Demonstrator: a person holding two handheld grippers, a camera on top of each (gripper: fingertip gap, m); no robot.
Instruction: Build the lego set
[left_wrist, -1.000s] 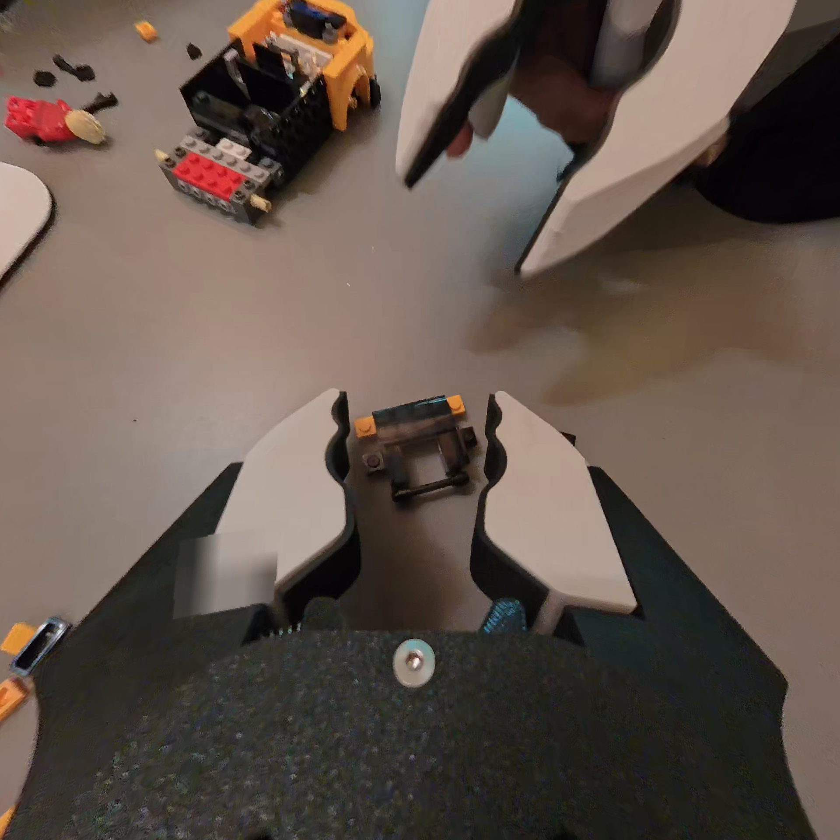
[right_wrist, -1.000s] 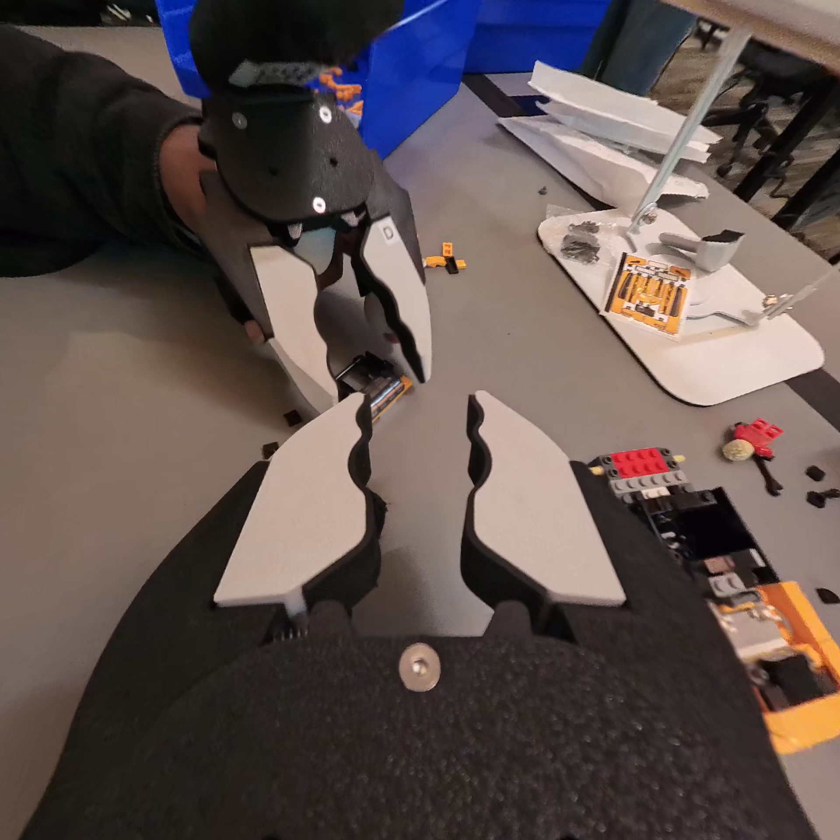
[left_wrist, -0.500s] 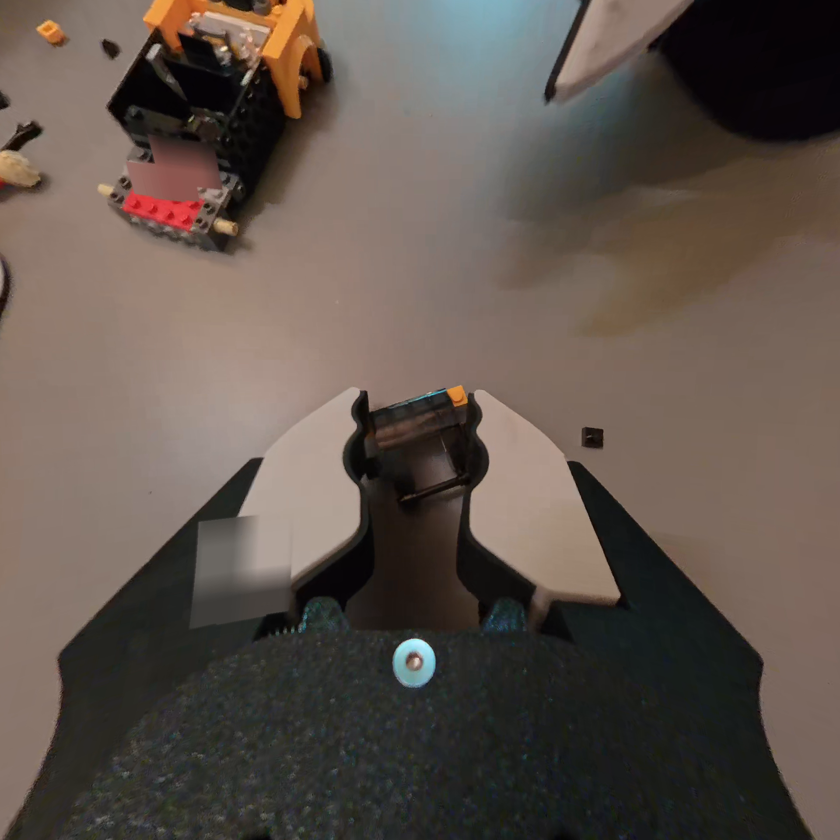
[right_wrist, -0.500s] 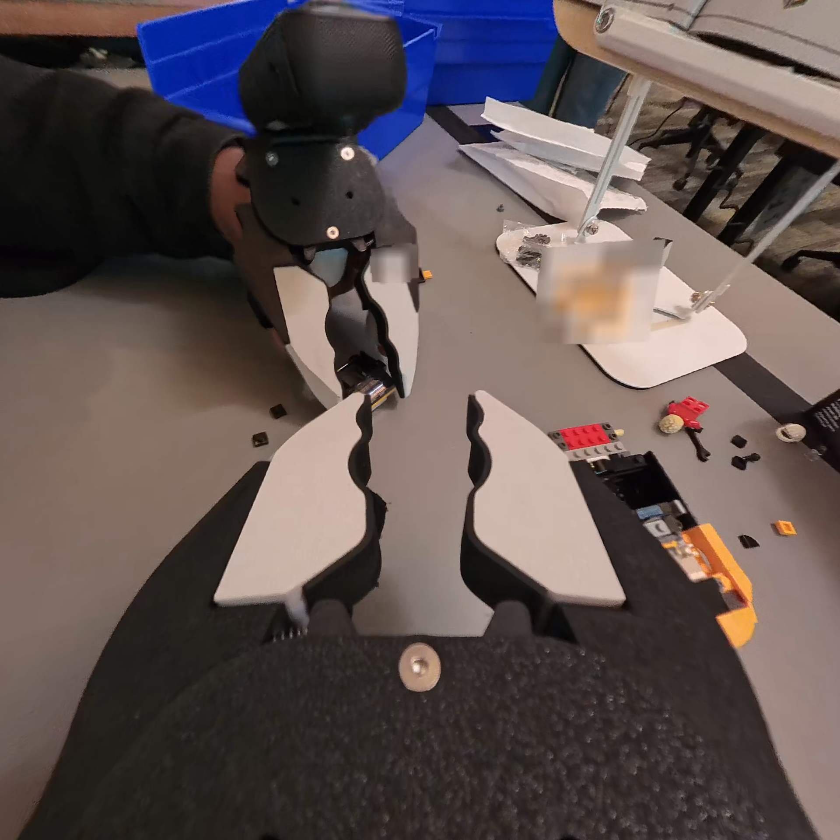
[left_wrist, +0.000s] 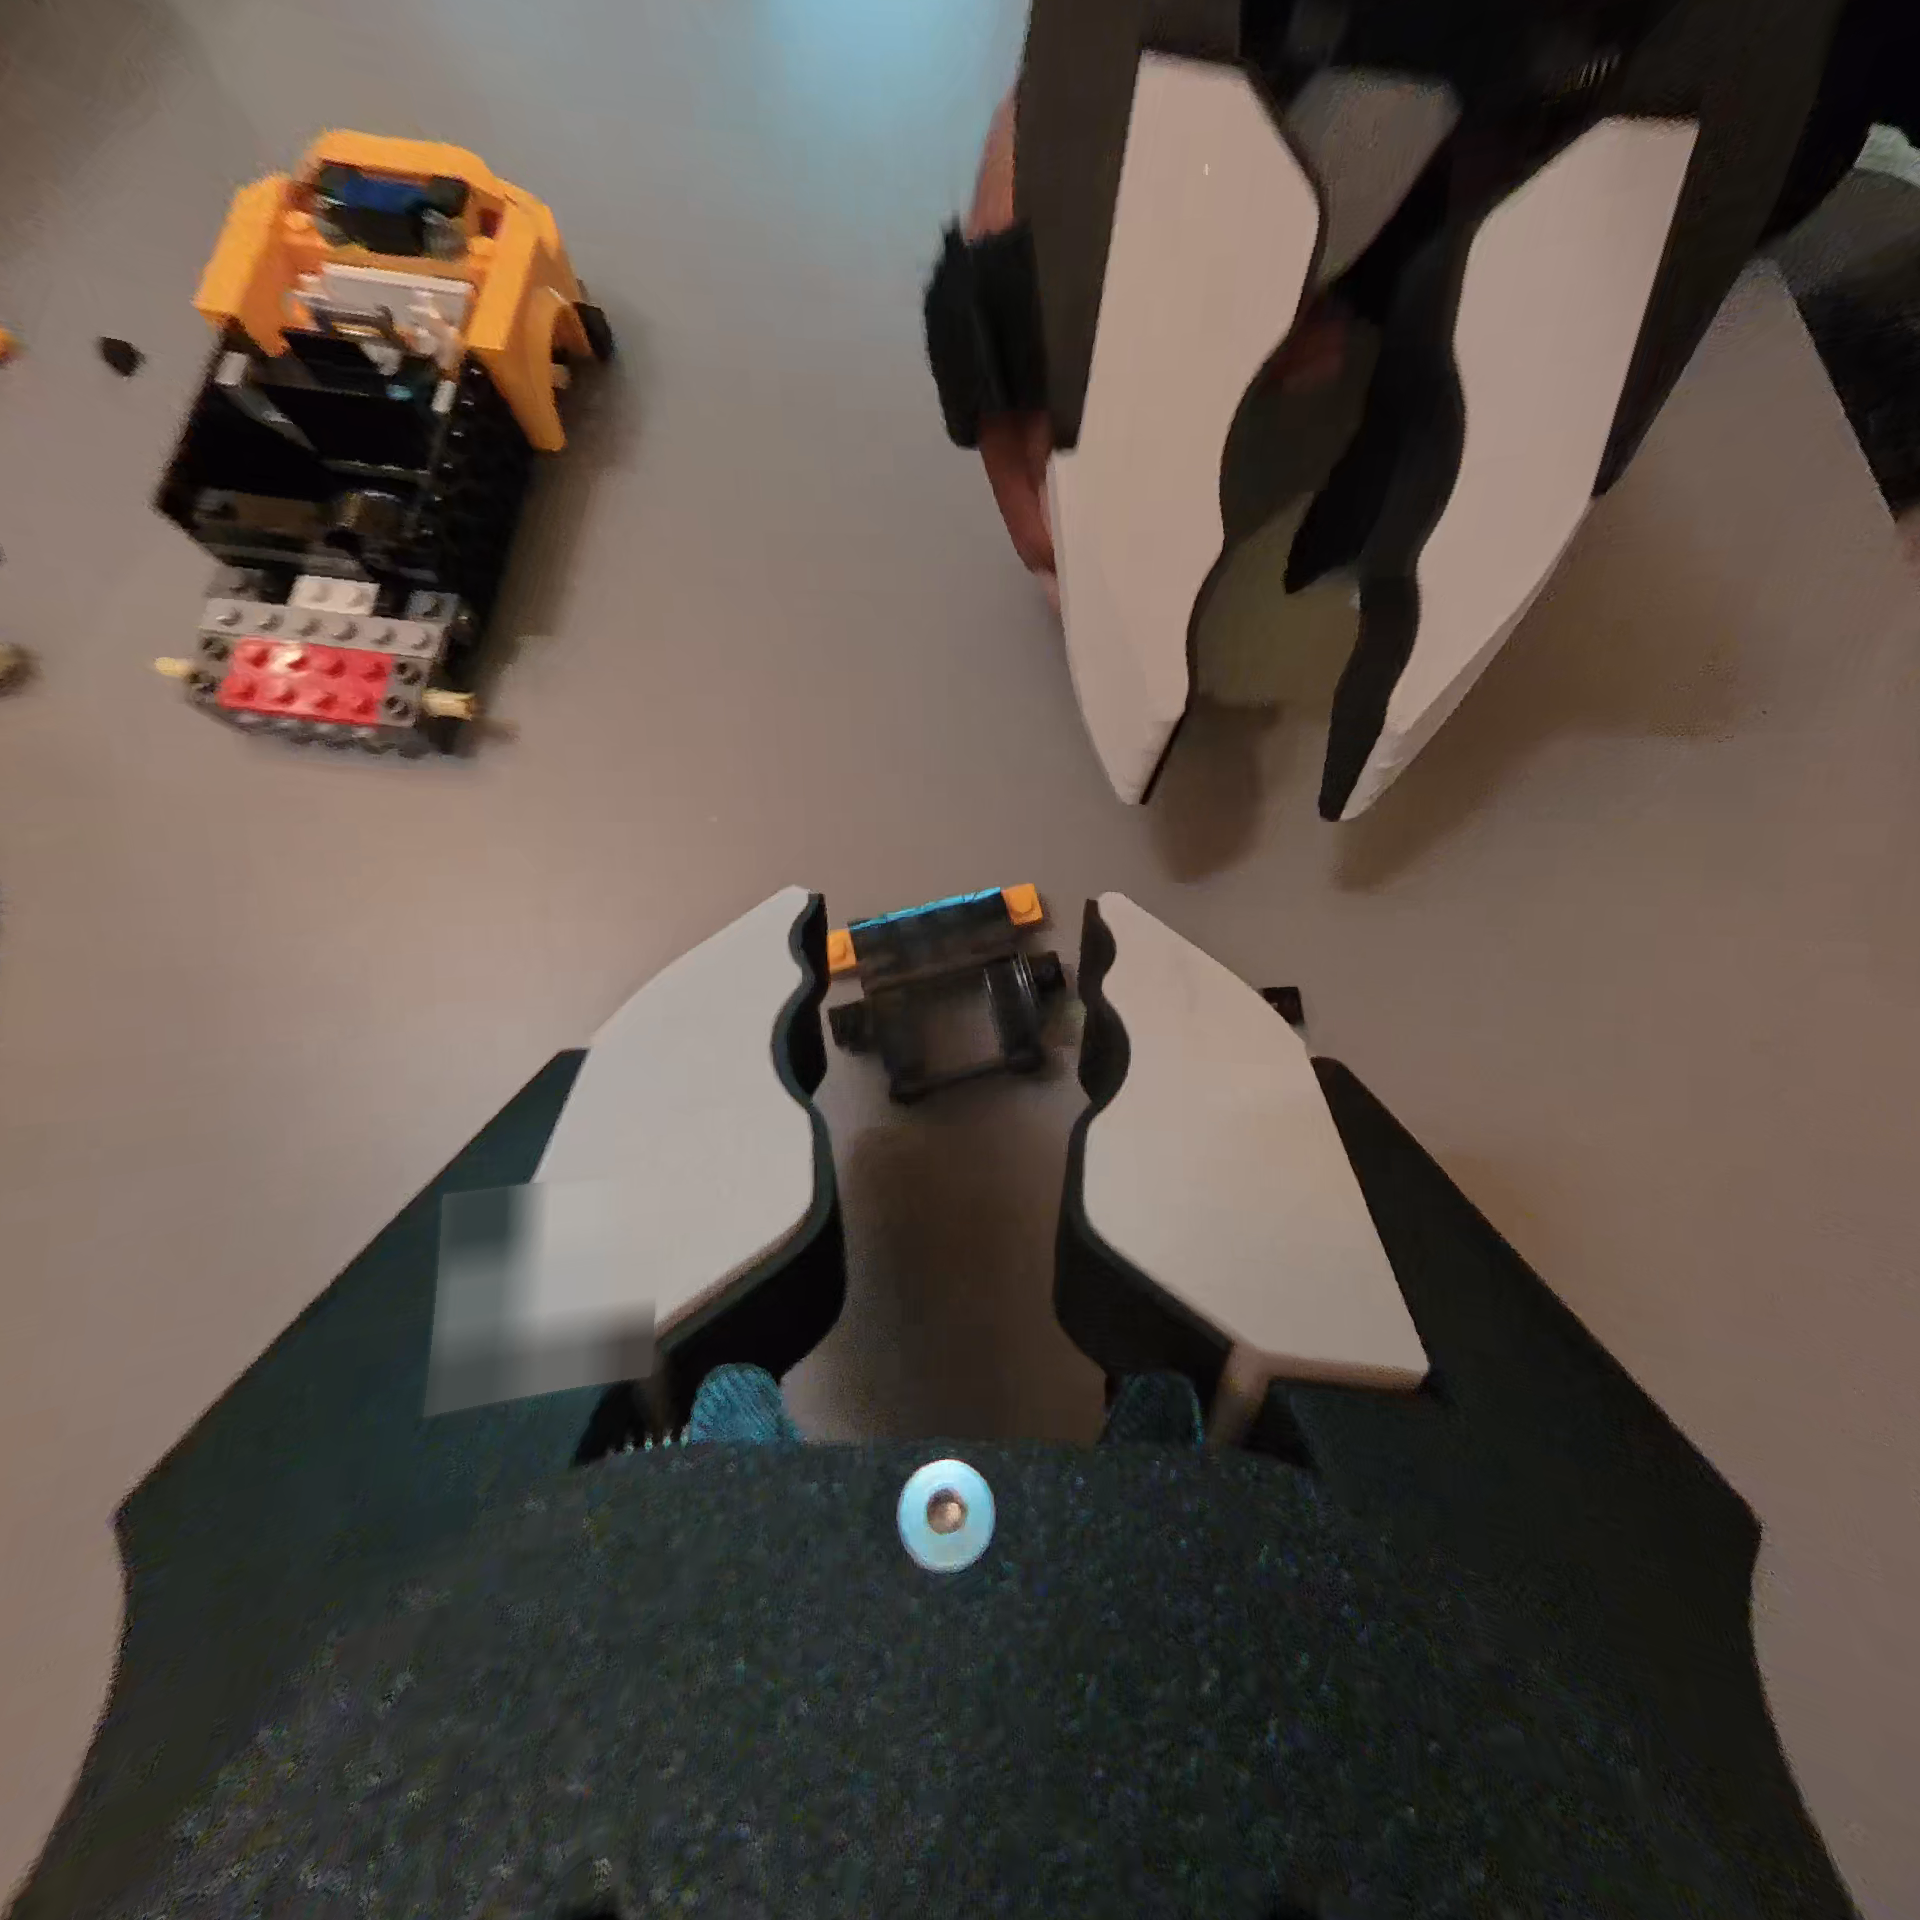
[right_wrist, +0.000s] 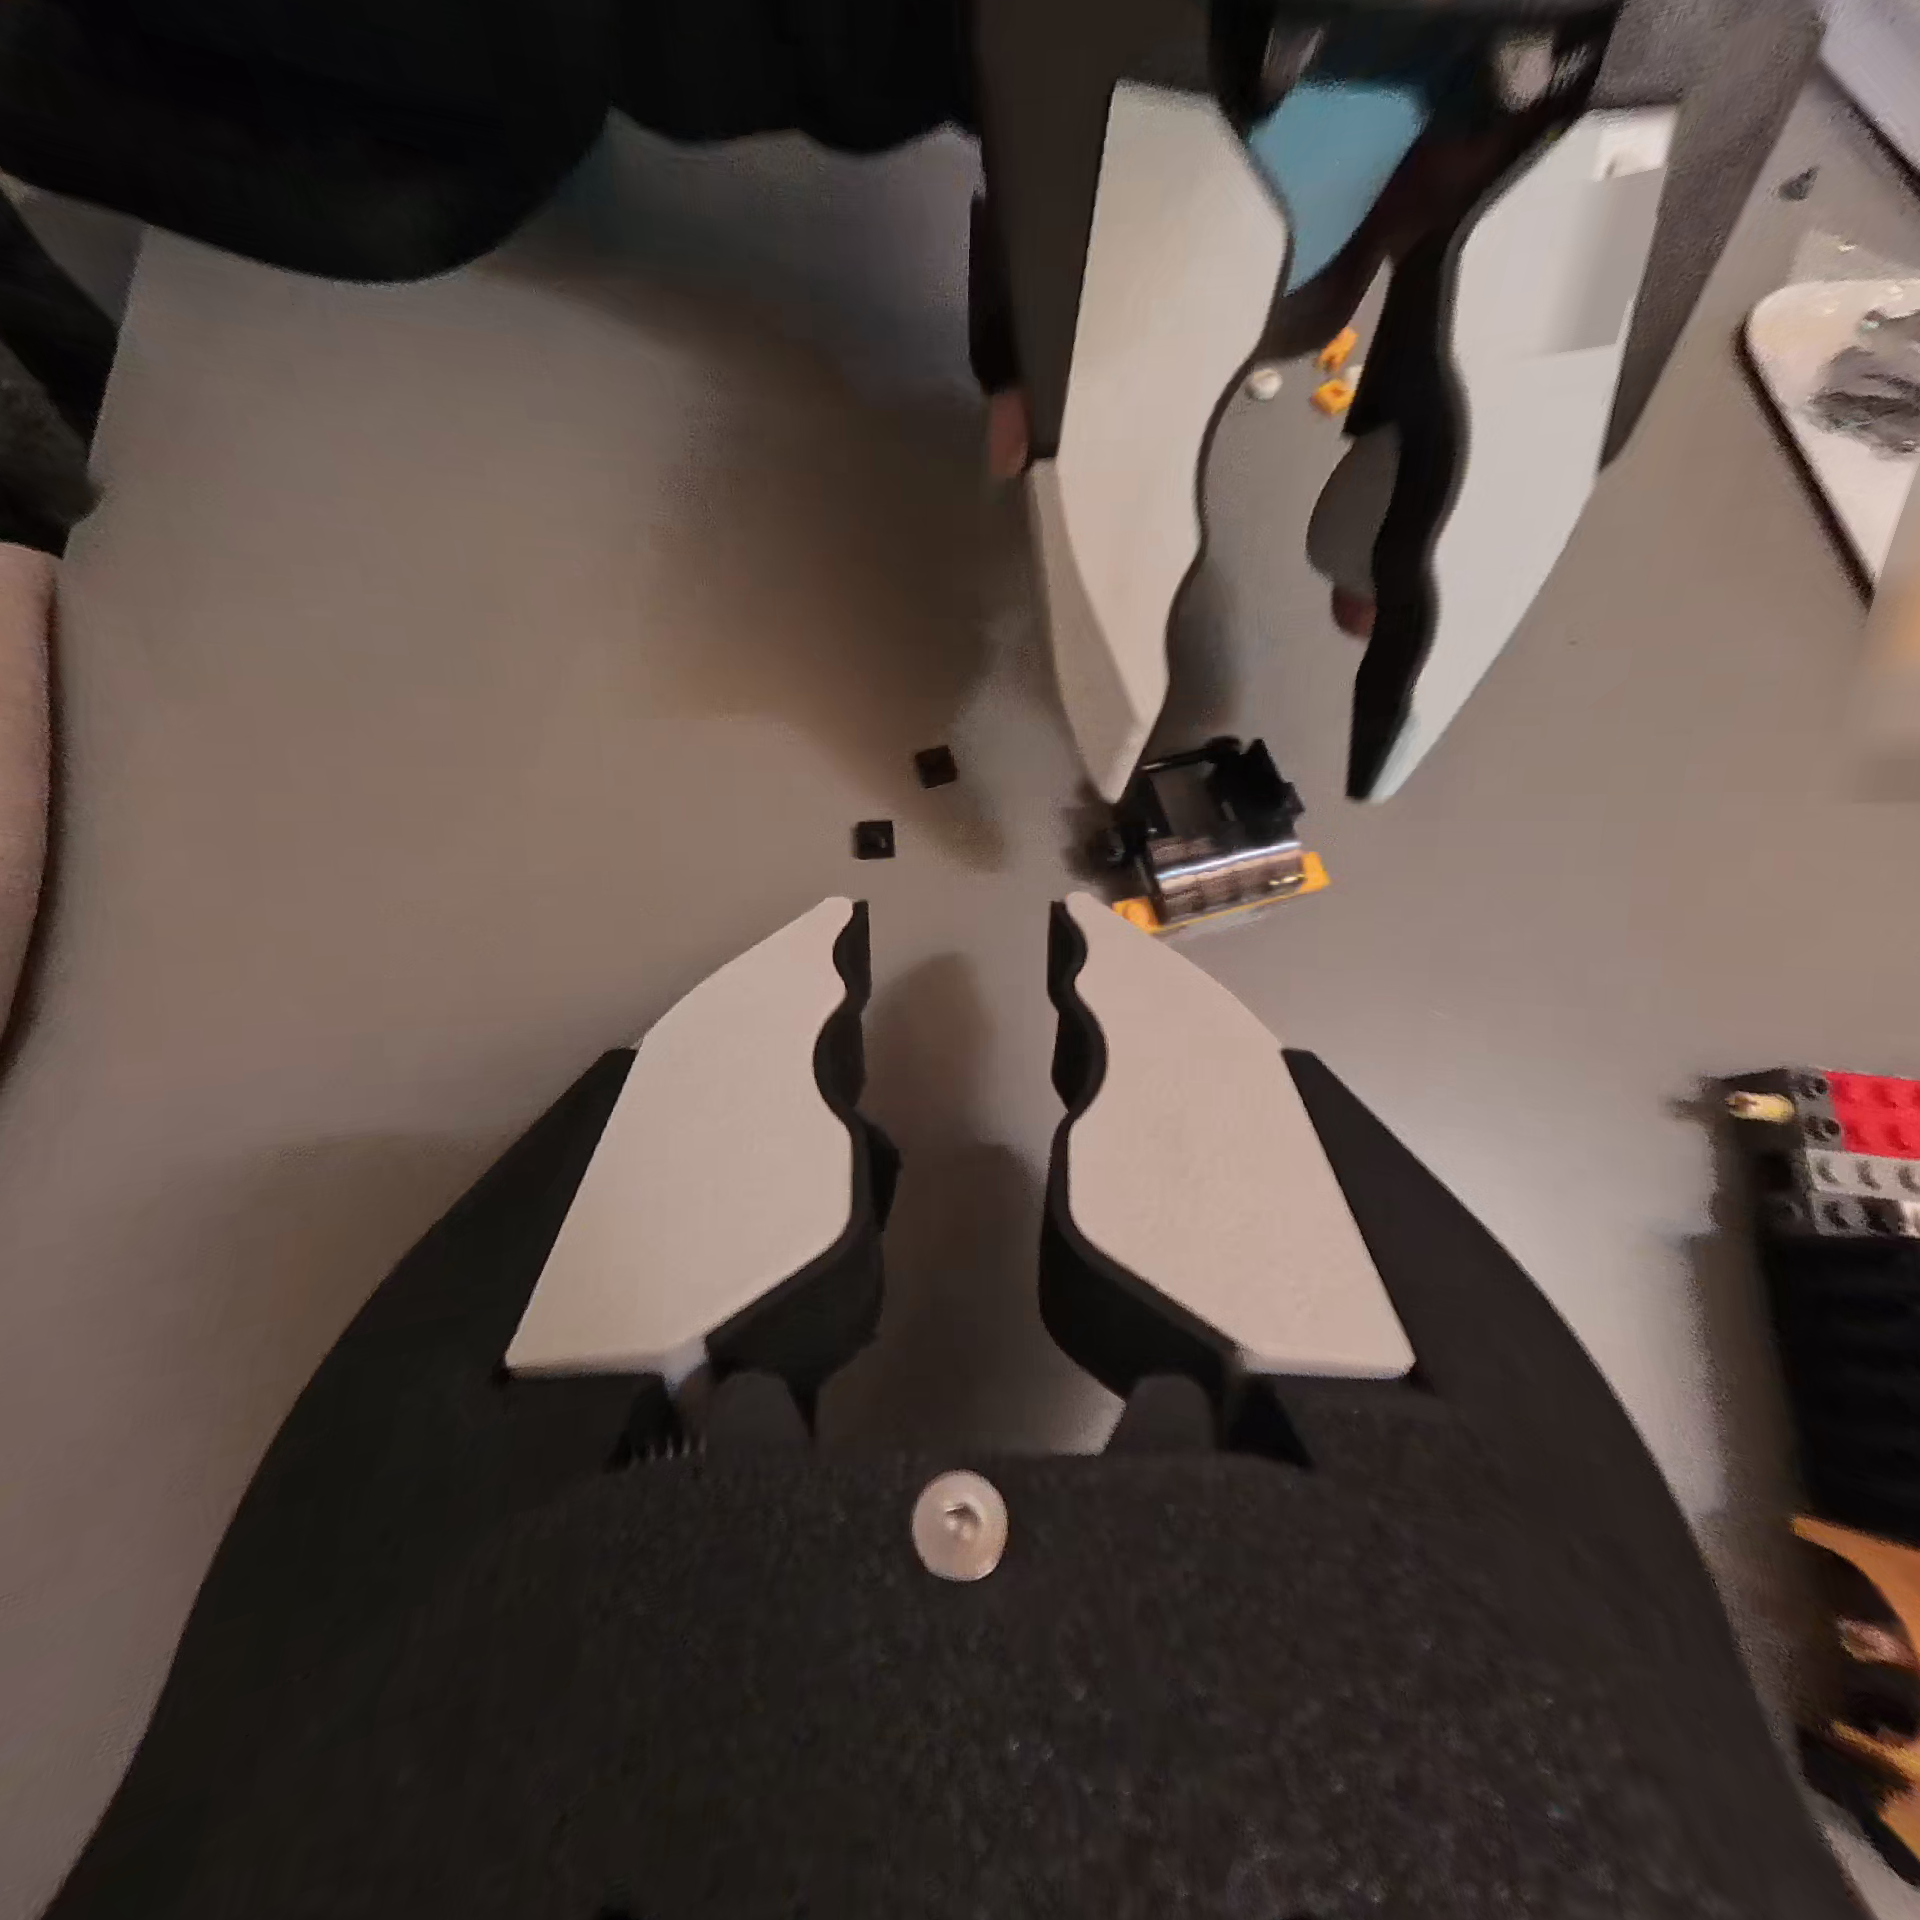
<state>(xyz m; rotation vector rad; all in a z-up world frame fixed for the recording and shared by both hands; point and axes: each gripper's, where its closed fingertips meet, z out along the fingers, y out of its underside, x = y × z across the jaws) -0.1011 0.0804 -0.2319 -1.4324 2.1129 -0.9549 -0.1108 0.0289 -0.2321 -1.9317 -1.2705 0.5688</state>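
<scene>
A small black lego sub-assembly with orange corner plates (left_wrist: 940, 997) lies on the grey table between the fingertips of my left gripper (left_wrist: 951, 904). That gripper is open, with a small gap on each side of the piece. My right gripper (right_wrist: 956, 909) is open and empty, just short of the sub-assembly (right_wrist: 1210, 842) and to its left. Each gripper shows in the other's view, tips down: the right gripper (left_wrist: 1236, 800) and the left gripper (right_wrist: 1236, 790). The partly built orange, black and red lego truck (left_wrist: 364, 447) stands at the far left.
Two small black pieces (right_wrist: 935, 767) (right_wrist: 873, 837) lie loose ahead of my right gripper; another black piece (left_wrist: 1283, 1003) sits by my left gripper's right finger. The truck's red end (right_wrist: 1860, 1112) is at the right edge. A white tray (right_wrist: 1829, 416) and small orange bits (right_wrist: 1335, 374) lie farther back.
My left gripper closed on the sub-assembly half a second ago and has now opened again. My right gripper has swung in close, tips down, opposite the left one.
</scene>
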